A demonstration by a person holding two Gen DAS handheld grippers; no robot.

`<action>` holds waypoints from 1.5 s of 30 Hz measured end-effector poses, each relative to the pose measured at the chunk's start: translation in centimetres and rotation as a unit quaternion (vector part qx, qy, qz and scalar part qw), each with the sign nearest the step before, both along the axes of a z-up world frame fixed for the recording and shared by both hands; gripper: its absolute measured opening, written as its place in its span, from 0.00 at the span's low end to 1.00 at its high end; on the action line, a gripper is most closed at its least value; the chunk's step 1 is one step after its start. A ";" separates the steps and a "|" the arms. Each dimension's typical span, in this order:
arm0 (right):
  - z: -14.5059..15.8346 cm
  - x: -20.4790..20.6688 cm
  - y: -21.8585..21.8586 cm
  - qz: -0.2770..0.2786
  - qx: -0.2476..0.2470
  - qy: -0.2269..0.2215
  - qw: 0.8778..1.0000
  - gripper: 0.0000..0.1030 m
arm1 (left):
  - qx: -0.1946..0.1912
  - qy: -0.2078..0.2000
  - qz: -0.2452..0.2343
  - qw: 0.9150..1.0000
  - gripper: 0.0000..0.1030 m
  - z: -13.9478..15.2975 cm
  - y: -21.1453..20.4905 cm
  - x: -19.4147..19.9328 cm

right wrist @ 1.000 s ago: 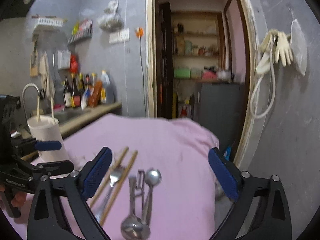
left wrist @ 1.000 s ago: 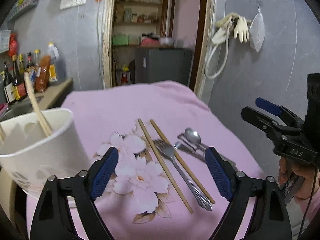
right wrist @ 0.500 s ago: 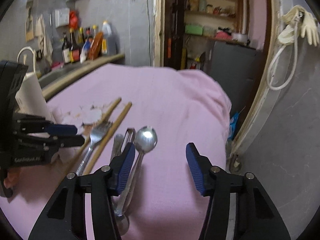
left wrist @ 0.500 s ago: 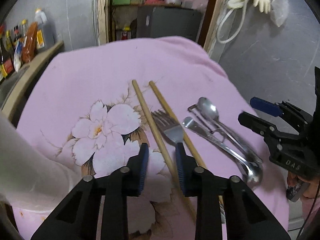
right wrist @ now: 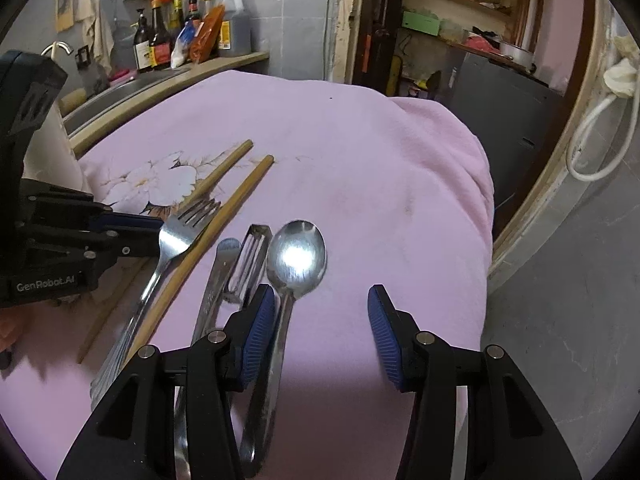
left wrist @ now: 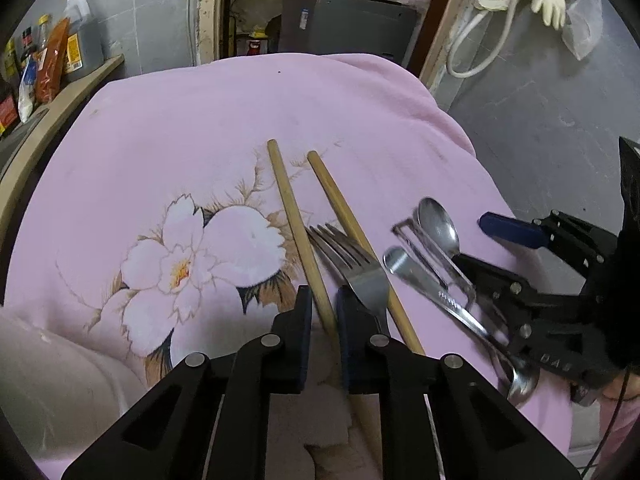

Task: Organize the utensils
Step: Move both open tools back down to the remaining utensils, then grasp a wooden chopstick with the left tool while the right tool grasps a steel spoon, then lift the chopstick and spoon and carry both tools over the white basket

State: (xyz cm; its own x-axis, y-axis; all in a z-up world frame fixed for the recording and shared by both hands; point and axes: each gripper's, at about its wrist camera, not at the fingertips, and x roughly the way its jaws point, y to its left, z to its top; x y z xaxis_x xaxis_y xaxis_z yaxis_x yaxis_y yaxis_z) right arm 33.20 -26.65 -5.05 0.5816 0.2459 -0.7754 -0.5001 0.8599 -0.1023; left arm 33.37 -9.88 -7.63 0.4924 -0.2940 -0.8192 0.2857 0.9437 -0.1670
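Observation:
Two wooden chopsticks lie side by side on the pink flowered cloth (left wrist: 192,128). The left chopstick (left wrist: 294,216) runs between the pads of my left gripper (left wrist: 324,312), whose jaws are closing around it with thin gaps on both sides. A fork (left wrist: 360,272) lies between the chopsticks. To its right are a second spoon (right wrist: 218,280), a peeler (right wrist: 248,260) and a spoon (right wrist: 296,256). My right gripper (right wrist: 322,332) hangs low over the spoon's handle, which runs just inside its left pad; the pads stand apart and touch nothing. The white utensil holder (left wrist: 44,368) is at lower left.
A counter (right wrist: 168,80) with sauce bottles (right wrist: 160,40) and a sink runs along the cloth's far left. The cloth drops off at its right edge (right wrist: 476,184) beside a grey wall. A doorway with shelves lies beyond. Each gripper shows in the other's view: left gripper (right wrist: 152,234), right gripper (left wrist: 486,244).
Both grippers dropped toward the utensils and tilted down. The left jaws went from wide apart to nearly shut around a chopstick. The right jaws narrowed by about half over the spoon handle.

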 end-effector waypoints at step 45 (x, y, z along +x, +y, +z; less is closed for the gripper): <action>5.9 -7.4 1.6 -0.020 0.049 -0.266 0.962 0.31 | -0.112 -0.190 0.062 0.973 0.04 6.5 2.8 -7.7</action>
State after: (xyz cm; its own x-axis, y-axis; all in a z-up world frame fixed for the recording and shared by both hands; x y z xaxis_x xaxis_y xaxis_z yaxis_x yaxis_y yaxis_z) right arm 25.77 -25.04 0.81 0.9009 0.2711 -0.3389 -0.3649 0.8959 -0.2533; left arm 25.69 -7.04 -1.15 0.7903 -0.3631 -0.4935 0.2523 0.9269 -0.2779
